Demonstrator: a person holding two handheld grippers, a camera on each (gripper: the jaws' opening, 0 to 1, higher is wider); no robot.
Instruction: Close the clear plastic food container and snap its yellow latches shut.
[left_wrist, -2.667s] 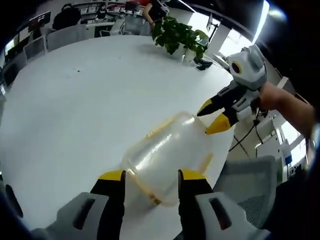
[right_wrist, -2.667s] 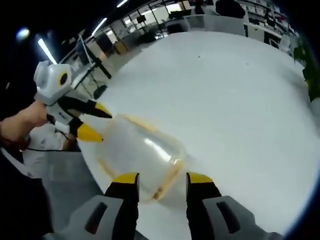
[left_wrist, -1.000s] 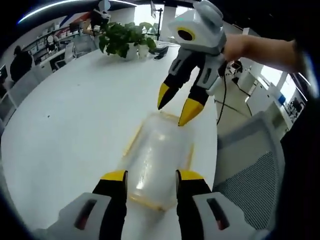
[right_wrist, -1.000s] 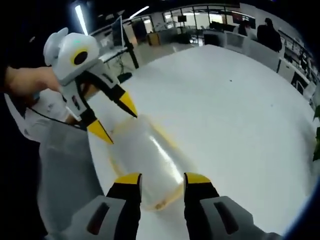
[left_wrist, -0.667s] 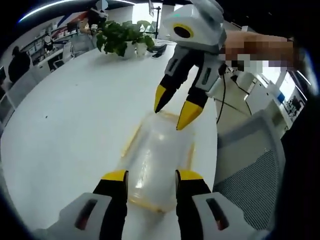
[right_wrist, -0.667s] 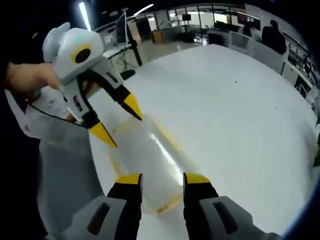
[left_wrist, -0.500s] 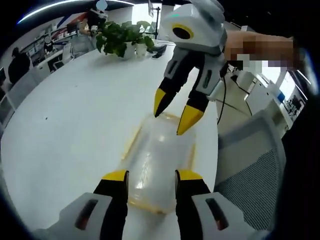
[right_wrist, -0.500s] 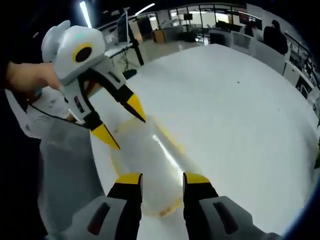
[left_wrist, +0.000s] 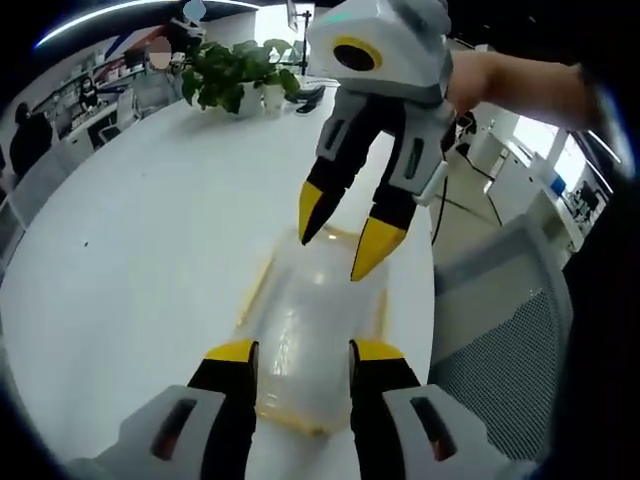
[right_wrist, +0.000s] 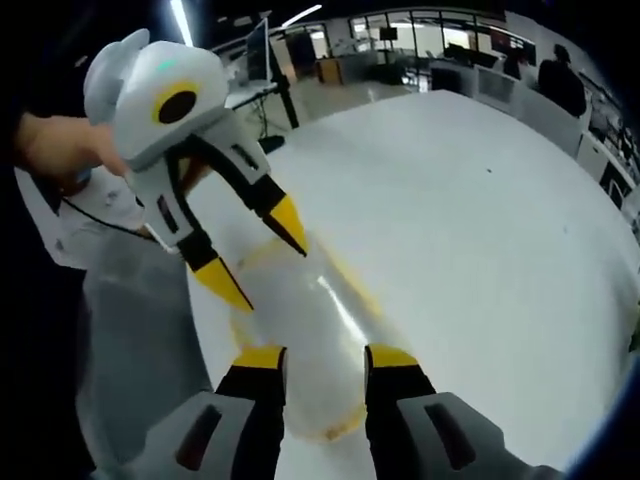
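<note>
We count one clear container (left_wrist: 315, 335) with yellow trim on the white bench (left_wrist: 140, 240), near the edge that faces a grey mesh chair (left_wrist: 490, 330). Two tongs, one at each end of it.

Left tongs (left_wrist: 295, 352): yellow tips set apart, straddling the near end of the container in the left gripper view; we can't tell if they touch it. Right tongs (right_wrist: 320, 358): same posture at the opposite end, tips apart on either side of the container (right_wrist: 305, 345) in the right gripper view. Each tool also shows in the other's view, pointing down at the far end with its tips spread: right one (left_wrist: 340, 232), left one (right_wrist: 255, 255), a hand (right_wrist: 55, 150) behind it.

We see two yellow strips (left_wrist: 255, 290) running along the long sides; latch state not readable through the glare.

One potted plant (left_wrist: 230, 75) at the far side of the bench.

Versus 2.7 s ago: both tongs have closed in over the container and now face each other more steeply; the opposing tool looms larger in each view. Container looks flatter against the bench than the domed shape earlier. Since 0.5 s ago, only a slight further approach.
</note>
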